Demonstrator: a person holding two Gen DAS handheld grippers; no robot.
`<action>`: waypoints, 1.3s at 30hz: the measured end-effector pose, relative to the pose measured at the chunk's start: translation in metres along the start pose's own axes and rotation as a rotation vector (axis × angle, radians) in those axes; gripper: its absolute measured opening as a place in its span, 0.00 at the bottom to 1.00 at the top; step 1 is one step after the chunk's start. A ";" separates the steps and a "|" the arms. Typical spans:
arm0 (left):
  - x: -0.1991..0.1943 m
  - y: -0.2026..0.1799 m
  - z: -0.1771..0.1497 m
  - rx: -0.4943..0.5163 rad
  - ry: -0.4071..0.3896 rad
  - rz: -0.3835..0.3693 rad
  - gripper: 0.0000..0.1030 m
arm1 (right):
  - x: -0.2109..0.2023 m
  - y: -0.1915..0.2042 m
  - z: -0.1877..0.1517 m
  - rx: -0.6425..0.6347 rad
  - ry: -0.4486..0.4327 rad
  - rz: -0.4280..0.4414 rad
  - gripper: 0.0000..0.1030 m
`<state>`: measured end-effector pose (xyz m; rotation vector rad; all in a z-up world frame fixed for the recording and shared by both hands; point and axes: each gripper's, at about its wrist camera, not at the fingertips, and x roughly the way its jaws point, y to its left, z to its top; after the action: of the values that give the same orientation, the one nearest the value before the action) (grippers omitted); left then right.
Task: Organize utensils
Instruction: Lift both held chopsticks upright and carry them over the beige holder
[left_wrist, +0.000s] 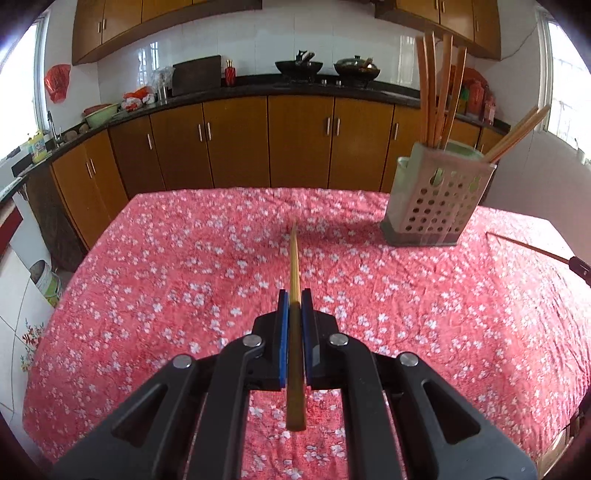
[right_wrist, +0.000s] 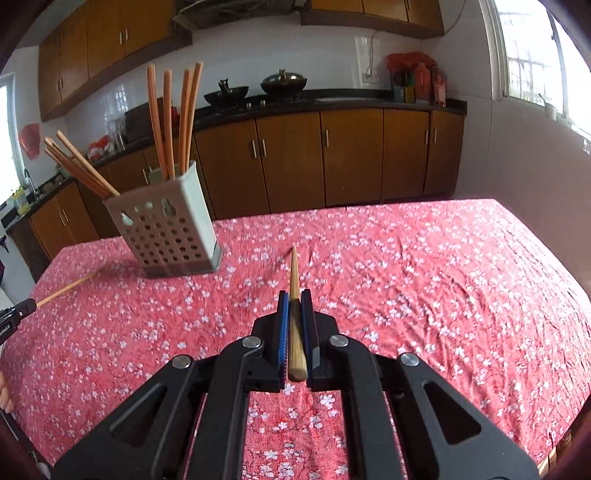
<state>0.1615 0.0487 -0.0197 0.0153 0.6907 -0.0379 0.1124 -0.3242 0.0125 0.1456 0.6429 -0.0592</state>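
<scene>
My left claw (left_wrist: 294, 300) is pinching a wooden chopstick (left_wrist: 294, 266) lengthwise, tip pointing out over the floral desk (left_wrist: 147, 277). My right claw (right_wrist: 294, 301) is pinching another chopstick (right_wrist: 294, 273) likewise. The perforated holder (right_wrist: 166, 229) is standing on the desk between them, chopsticks (right_wrist: 173, 122) inside it.

The lower ends of the chopsticks (left_wrist: 439, 92) are hidden inside the holder (left_wrist: 436, 199) (its compartments unclear). Bottles (right_wrist: 417, 83) on the far counter are too blurred to identify.
</scene>
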 end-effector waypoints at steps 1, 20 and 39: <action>-0.007 0.001 0.004 -0.001 -0.020 -0.003 0.08 | -0.005 0.000 0.004 0.002 -0.018 0.002 0.07; -0.037 0.002 0.043 -0.034 -0.162 -0.023 0.08 | -0.028 -0.002 0.028 0.015 -0.150 0.019 0.07; -0.075 -0.016 0.075 0.002 -0.268 -0.116 0.07 | -0.052 0.023 0.054 -0.018 -0.235 0.076 0.07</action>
<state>0.1510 0.0327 0.0864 -0.0277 0.4234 -0.1491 0.1054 -0.3091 0.0890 0.1431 0.4033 0.0028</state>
